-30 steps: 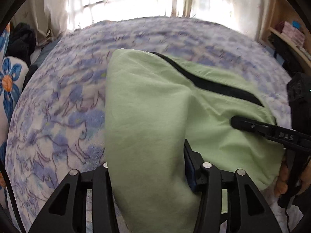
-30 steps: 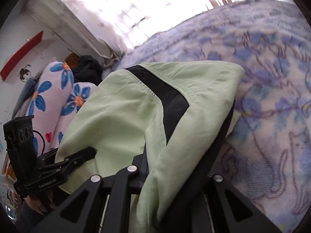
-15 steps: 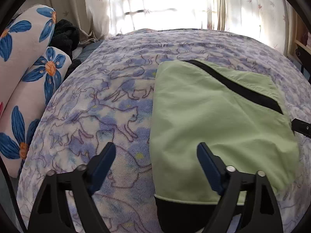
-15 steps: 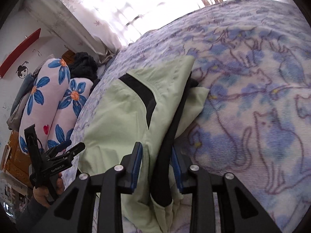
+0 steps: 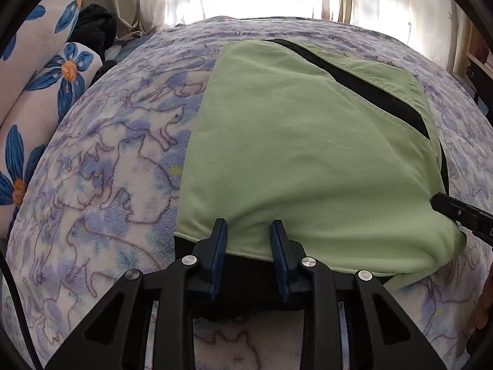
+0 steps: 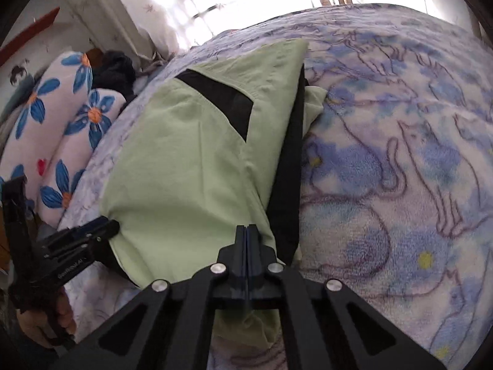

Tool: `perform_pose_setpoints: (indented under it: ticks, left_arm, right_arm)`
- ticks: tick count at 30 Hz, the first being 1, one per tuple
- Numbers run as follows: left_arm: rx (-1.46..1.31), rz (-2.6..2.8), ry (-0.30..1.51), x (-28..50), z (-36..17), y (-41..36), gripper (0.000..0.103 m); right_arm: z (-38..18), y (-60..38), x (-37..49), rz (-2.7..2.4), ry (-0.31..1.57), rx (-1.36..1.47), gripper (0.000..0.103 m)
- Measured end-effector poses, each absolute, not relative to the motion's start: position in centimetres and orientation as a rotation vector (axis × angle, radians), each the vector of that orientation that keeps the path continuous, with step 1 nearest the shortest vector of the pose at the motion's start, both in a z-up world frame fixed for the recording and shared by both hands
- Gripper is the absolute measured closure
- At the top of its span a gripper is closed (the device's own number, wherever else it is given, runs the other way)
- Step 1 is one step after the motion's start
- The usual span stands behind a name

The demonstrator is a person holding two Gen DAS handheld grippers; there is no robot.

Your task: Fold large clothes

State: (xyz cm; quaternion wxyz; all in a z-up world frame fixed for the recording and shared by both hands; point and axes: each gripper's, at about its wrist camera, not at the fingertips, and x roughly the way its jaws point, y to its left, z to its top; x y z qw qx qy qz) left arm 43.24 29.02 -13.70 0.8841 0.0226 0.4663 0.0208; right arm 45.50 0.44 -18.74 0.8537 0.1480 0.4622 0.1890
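Note:
A light green garment with black panels (image 5: 302, 154) lies folded into a compact rectangle on the bed; it also shows in the right wrist view (image 6: 191, 166). My left gripper (image 5: 248, 231) is partly open, its fingers resting at the garment's near edge, holding nothing. My right gripper (image 6: 246, 237) is shut and empty, its tips resting over the garment's near right corner. The right gripper's tip shows at the right edge of the left wrist view (image 5: 456, 212). The left gripper shows at the garment's left corner in the right wrist view (image 6: 92, 231).
A blue and white cat-print blanket (image 5: 117, 166) covers the bed (image 6: 400, 166). White pillows with blue flowers (image 5: 40, 92) lie along the left side, with dark clothes (image 5: 92, 27) behind them. Curtained windows stand at the far side. A wooden shelf (image 5: 474, 61) is at the right.
Both grippers let go of the garment, which dropped flat onto the bed. My left gripper opened wide, then narrowed at the near edge. My right gripper closed fully.

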Motion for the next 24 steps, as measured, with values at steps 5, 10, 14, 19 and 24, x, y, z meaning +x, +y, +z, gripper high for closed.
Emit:
perform_pose_setpoints:
  ticks: [5, 10, 14, 19, 24]
  left_arm:
    - [0.065, 0.071, 0.956, 42.9, -13.5, 28.5, 0.073]
    - [0.061, 0.041, 0.933, 41.8, -12.9, 27.4, 0.027]
    - [0.092, 0.045, 0.919, 39.5, -12.2, 25.7, 0.013]
    - [0.097, 0.013, 0.895, 35.6, -9.4, 24.1, 0.013]
    - [0.031, -0.025, 0.893, 30.7, -5.0, 23.2, 0.013]
  right_arm:
    - [-18.0, 0.6, 44.1, 0.399, 0.958, 0.242, 0.103]
    - [-17.0, 0.4, 43.5, 0.375, 0.979, 0.274, 0.101]
    - [-15.6, 0.4, 42.1, 0.356, 0.975, 0.243, 0.101]
    - [-12.7, -0.2, 39.0, 0.373, 0.975, 0.241, 0.100]
    - [-8.6, -0.9, 34.7, 0.393, 0.961, 0.218, 0.100]
